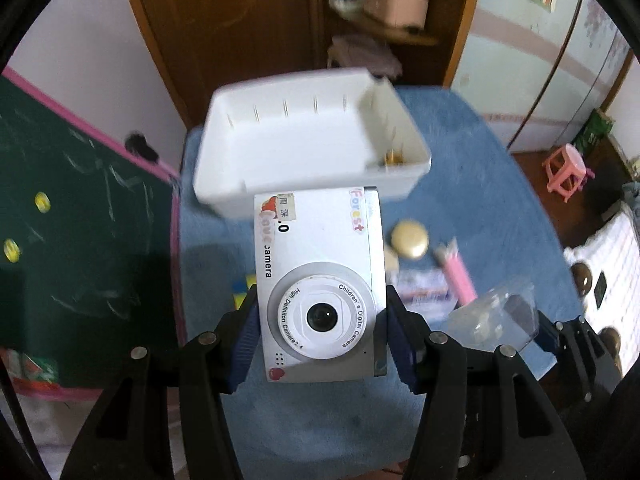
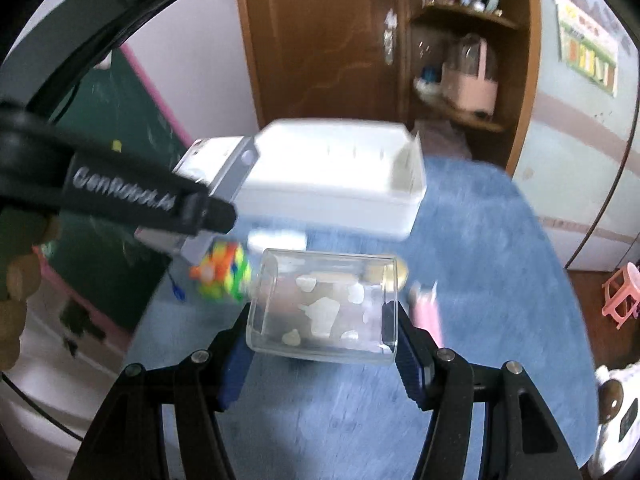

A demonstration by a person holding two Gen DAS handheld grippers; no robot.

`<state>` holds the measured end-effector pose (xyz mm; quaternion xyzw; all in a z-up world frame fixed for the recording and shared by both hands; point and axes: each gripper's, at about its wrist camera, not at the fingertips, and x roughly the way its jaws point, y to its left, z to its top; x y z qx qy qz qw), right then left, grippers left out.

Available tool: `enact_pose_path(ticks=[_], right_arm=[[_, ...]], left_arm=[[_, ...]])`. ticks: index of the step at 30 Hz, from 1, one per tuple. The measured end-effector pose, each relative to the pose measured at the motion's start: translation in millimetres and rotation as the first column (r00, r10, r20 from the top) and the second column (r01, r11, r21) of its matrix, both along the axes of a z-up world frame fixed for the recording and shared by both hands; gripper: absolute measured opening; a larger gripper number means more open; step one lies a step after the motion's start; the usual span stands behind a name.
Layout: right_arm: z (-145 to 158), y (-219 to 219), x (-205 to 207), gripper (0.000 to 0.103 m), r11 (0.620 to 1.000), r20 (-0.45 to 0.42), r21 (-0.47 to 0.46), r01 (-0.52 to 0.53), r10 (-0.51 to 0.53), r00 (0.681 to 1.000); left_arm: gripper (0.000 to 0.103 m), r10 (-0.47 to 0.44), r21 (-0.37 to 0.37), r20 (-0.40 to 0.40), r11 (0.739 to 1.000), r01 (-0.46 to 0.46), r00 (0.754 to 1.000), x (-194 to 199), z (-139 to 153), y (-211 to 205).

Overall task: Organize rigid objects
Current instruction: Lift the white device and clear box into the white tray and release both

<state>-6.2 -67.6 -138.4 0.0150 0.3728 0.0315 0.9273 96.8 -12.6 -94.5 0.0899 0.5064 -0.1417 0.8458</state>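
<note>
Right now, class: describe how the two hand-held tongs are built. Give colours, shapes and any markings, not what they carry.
Both the left tongs and the right tongs are matte black, with slotted angular arms joined by round silver pins. Their fingers wear ribbed dark-blue pads. Seen from the right wrist, the left tongs' arm bears white lettering that seems to read "GenRobot.AI". No cables or sleeves show clearly.

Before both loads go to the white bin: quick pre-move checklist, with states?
1. Left tongs clamp the toy camera on both sides: ok.
2. Right tongs clamp the clear box on both sides: ok.
3. White bin has free floor space: ok, only a small gold item in its right corner.
4. Both loads held clear of the blue tabletop: ok.
5. Clear box empty: cannot tell, pale patches show through it.
6. Left tongs clear of the clear box in the right wrist view: ok.
</note>
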Motion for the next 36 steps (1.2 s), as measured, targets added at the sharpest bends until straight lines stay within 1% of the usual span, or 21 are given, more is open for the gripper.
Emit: enact_pose_path(ticks=[4,5,7,11,14,15,16,18,19,20,21,24,25,29,31,32,35,36], right_arm=[[48.7,-17.0,24.4,0.063,0.999,0.076,0.036,0.015,-0.017,0.997],[57.0,-20.2,29.9,0.063,0.999,0.088,0.044,0.016,-0.02,0.996],[80.0,-28.5,48.9,0.063,0.999,0.119,0.051,0.019,-0.025,0.993],[119.7,-43.8,93.7,0.063,0.998,0.159,0.062,0.027,-0.037,0.987],[140.1,-52.6,131.7,0.063,0.996,0.163,0.081,0.048,-0.061,0.985],[145.8,-55.8,148.6,0.063,0.995,0.167,0.087,0.058,-0.072,0.983],[149.5,-57.1,156.4,0.063,0.994,0.17,0.088,0.065,-0.079,0.982],[150.3,-59.3,184.2,0.063,0.993,0.164,0.087,0.08,-0.094,0.982],[146.6,-60.0,200.2,0.063,0.992,0.149,0.092,0.086,-0.099,0.984],[143.8,-58.2,208.1,0.063,0.991,0.117,0.107,0.079,-0.091,0.989],[135.0,-58.7,223.9,0.063,0.99,0.092,0.114,0.085,-0.096,0.991],[98.3,-53.9,261.9,0.063,0.989,0.001,0.111,0.097,-0.097,0.995],[81.5,-50.3,274.1,0.063,0.989,-0.038,0.106,0.098,-0.095,0.995],[23.5,-34.0,303.6,0.063,0.995,-0.147,0.051,0.086,-0.077,0.986],[-9.4,-24.6,312.2,0.063,0.997,-0.21,0.026,0.07,-0.063,0.976],[-19.2,-23.8,317.3,0.063,0.998,-0.232,0.023,0.065,-0.058,0.971],[-58.6,-13.1,324.7,0.063,0.999,-0.346,0.02,0.042,-0.032,0.938],[-68.5,-10.7,326.5,0.063,0.999,-0.367,0.013,0.034,-0.027,0.93]], left_arm=[[0.061,0.0,-0.033,0.067,0.999,0.002,0.998,17.5,42.3,0.3],[0.061,-0.001,-0.038,0.089,0.999,0.005,0.996,24.1,53.7,-0.9],[0.061,-0.009,-0.042,0.129,0.999,0.014,0.992,37.1,73.3,-3.2],[0.061,-0.016,-0.054,0.185,0.998,0.027,0.983,67.6,99.9,-4.5],[0.061,-0.009,-0.062,0.217,0.998,0.023,0.976,96.5,110.9,-4.3],[0.061,-0.006,-0.064,0.224,0.998,0.021,0.974,106.1,111.5,-4.1],[0.061,-0.001,-0.065,0.228,0.998,0.016,0.974,117.1,111.7,-4.7],[0.061,0.01,-0.054,0.234,0.999,0.003,0.972,145.0,104.9,-6.7],[0.061,0.018,-0.038,0.234,0.999,-0.009,0.972,161.1,97.0,-8.0],[0.061,0.024,-0.024,0.23,1.0,-0.019,0.973,170.4,89.0,-9.9],[0.061,0.034,-0.012,0.217,0.999,-0.032,0.976,185.6,78.1,-10.8],[0.061,0.073,0.004,0.134,0.997,-0.074,0.988,230.5,34.0,-9.8],[0.061,0.087,0.012,0.099,0.996,-0.089,0.991,246.3,13.0,-8.9],[0.061,0.108,0.049,0.023,0.993,-0.109,0.994,278.5,-46.5,-8.6],[0.061,0.112,0.071,-0.01,0.991,-0.111,0.994,288.9,-71.2,-9.4],[0.061,0.114,0.084,-0.03,0.99,-0.111,0.993,294.0,-85.5,-10.6],[0.061,0.112,0.116,-0.087,0.988,-0.101,0.99,307.0,-118.0,-13.3],[0.061,0.109,0.121,-0.104,0.988,-0.097,0.989,309.7,-127.6,-14.4]])
